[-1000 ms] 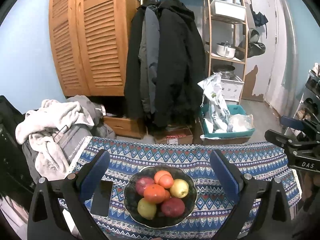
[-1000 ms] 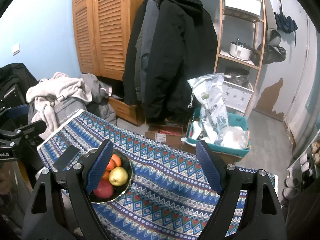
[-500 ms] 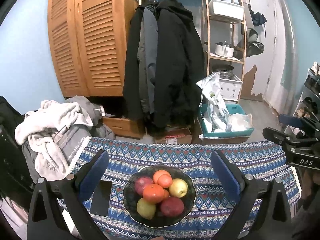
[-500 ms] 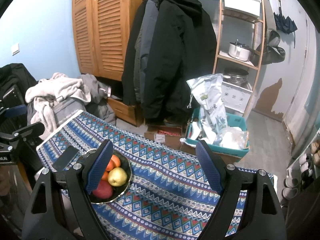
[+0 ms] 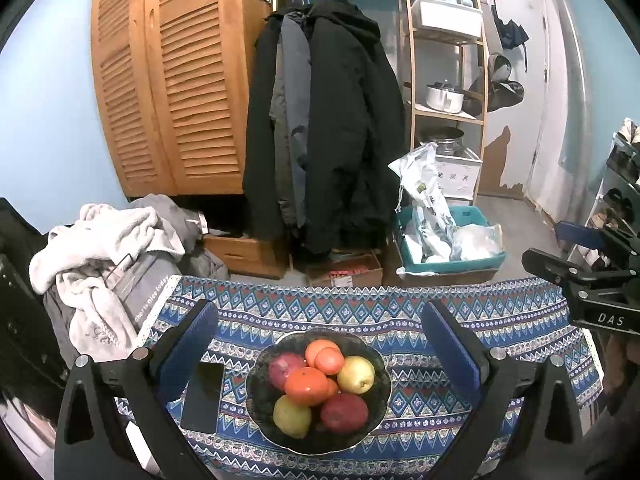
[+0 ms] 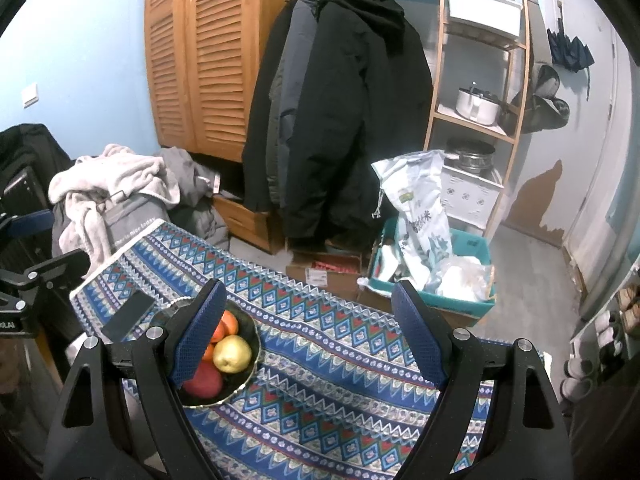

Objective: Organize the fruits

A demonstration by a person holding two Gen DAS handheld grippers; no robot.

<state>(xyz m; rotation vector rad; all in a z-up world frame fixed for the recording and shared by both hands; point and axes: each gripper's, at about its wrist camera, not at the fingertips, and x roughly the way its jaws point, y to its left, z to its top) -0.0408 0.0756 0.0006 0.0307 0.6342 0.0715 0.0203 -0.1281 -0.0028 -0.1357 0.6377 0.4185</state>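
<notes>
All the fruits [image 5: 320,384] sit piled in the dark bowl [image 5: 256,394] on the patterned surface [image 5: 500,320]. Your left gripper [image 5: 318,344] and right gripper [image 6: 308,334] hover with jaws released, empty. That fits either sorting ahead or gathering done.

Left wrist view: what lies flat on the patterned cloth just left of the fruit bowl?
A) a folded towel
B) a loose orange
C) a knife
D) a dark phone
D: a dark phone lies flat on the patterned cloth beside the fruit bowl, on its left.
</notes>
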